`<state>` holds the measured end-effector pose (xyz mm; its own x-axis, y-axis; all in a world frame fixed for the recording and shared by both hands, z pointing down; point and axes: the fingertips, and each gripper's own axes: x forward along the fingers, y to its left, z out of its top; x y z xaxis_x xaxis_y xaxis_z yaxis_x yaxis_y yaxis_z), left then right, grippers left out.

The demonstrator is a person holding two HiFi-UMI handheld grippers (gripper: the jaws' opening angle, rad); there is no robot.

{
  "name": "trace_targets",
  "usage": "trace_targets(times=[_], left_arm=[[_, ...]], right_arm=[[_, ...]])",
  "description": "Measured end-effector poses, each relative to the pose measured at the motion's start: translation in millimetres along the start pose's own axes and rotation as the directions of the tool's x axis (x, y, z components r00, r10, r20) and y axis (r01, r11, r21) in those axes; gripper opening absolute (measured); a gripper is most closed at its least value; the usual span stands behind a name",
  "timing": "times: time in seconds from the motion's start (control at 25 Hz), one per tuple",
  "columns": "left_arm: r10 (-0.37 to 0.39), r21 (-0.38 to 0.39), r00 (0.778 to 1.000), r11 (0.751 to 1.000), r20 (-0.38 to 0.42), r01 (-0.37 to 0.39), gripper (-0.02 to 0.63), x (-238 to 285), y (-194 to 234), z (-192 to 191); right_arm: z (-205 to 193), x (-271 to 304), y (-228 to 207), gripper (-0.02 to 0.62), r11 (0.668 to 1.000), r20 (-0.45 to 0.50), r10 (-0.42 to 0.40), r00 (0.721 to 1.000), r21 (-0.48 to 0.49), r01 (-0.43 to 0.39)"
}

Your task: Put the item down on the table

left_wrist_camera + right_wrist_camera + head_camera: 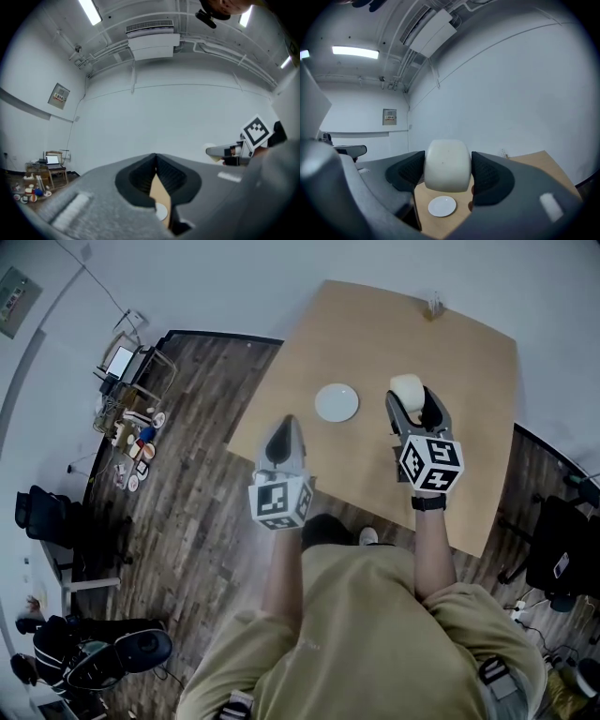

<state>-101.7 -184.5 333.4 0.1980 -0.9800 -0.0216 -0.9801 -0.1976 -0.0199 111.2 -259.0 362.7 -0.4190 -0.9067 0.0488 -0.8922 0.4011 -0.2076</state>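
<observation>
Right claw [413,407] holds a white cup [446,169] over the table [375,324]
Left claw [287,427] is closed, empty; a white plate [337,402] lies between them

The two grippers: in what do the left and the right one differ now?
The left gripper has its jaws shut together, nothing between them; the right gripper has its jaws apart, clamped on a white rounded item. The left gripper sits near the table's front edge; the right gripper reaches further in. Both carry a marker cube.
</observation>
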Motion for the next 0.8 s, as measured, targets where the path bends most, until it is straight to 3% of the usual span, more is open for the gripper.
trace_targets(times=[0.28,0.48,0.8], left_arm=[[0.02,-0.014,1.0,1.0,-0.019,-0.02,0.002,32,24,-9],[-0.028,-0.046,0.998,0.999,-0.063,0.025,0.002,71,31,-25],[-0.02,-0.074,0.991,0.997,-0.136,0.01,0.002,129,60,-53]], right_arm=[[8,33,-8,0.318,1.0,0.019,0.008,1.0,0.006,-0.008],[-10,66,-16,0.316,1.0,-0.05,0.003,0.999,0.014,-0.002],[-28,120,-3,0.317,0.998,-0.123,0.044,0.991,-0.03,-0.048]])
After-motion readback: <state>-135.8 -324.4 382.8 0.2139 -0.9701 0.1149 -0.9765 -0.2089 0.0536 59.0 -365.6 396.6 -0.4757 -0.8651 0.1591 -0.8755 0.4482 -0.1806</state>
